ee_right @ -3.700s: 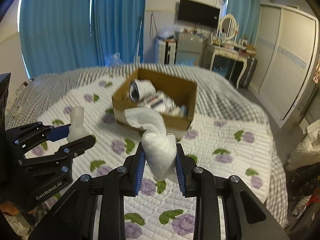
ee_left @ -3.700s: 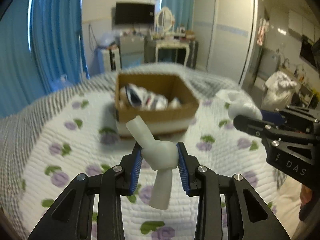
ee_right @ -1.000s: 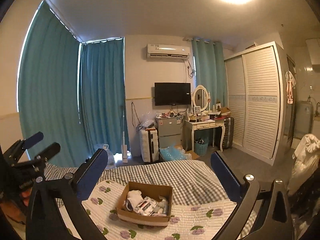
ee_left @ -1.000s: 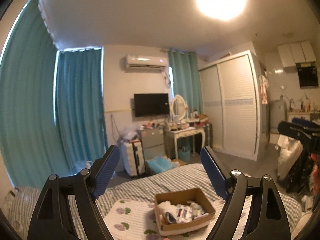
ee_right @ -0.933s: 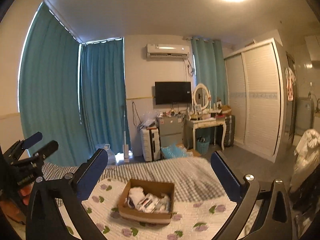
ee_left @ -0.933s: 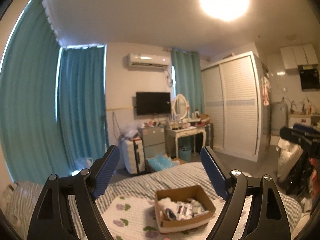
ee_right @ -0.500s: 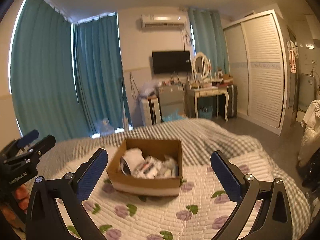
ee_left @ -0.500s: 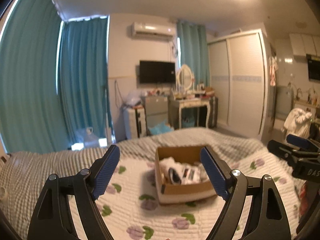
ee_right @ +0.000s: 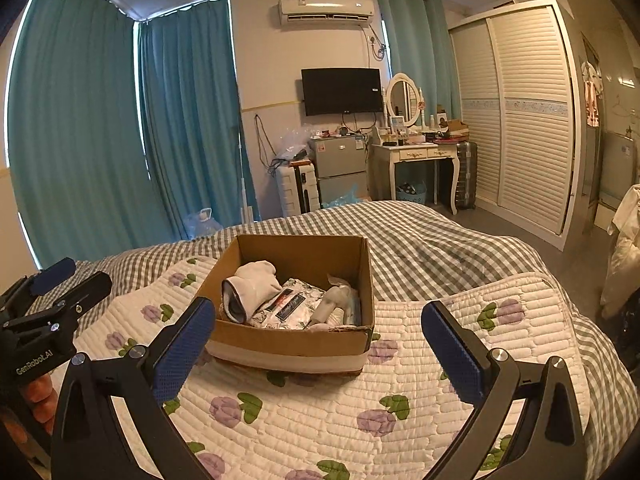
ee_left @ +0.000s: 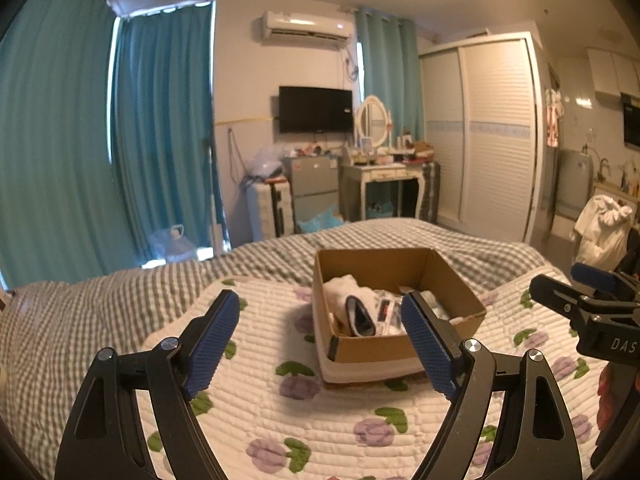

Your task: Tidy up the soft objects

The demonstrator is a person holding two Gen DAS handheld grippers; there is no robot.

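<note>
A brown cardboard box [ee_left: 400, 346] stands on a floral quilt [ee_left: 320, 420] on the bed; it also shows in the right wrist view [ee_right: 288, 344]. Inside lie a white rolled sock [ee_right: 250, 284], a silvery packet [ee_right: 290, 306] and other soft white items [ee_left: 352, 304]. My left gripper [ee_left: 324, 344] is open and empty, held back from the box. My right gripper [ee_right: 320, 354] is open and empty too, in front of the box. Each gripper shows at the edge of the other's view, the right one [ee_left: 588, 300] and the left one [ee_right: 48, 300].
The quilt [ee_right: 320, 412] lies over a grey checked bedspread [ee_right: 420, 240]. Beyond the bed are teal curtains [ee_right: 100, 140], a suitcase [ee_right: 298, 194], a small fridge [ee_right: 340, 168], a dressing table [ee_right: 416, 160] and a wardrobe [ee_right: 520, 112]. White clothing [ee_left: 600, 232] hangs at the right.
Both grippers held knotted white socks 3.7 s ago; now both are open and empty. Since one second ago both views have tilted down from the ceiling and moved closer to the box.
</note>
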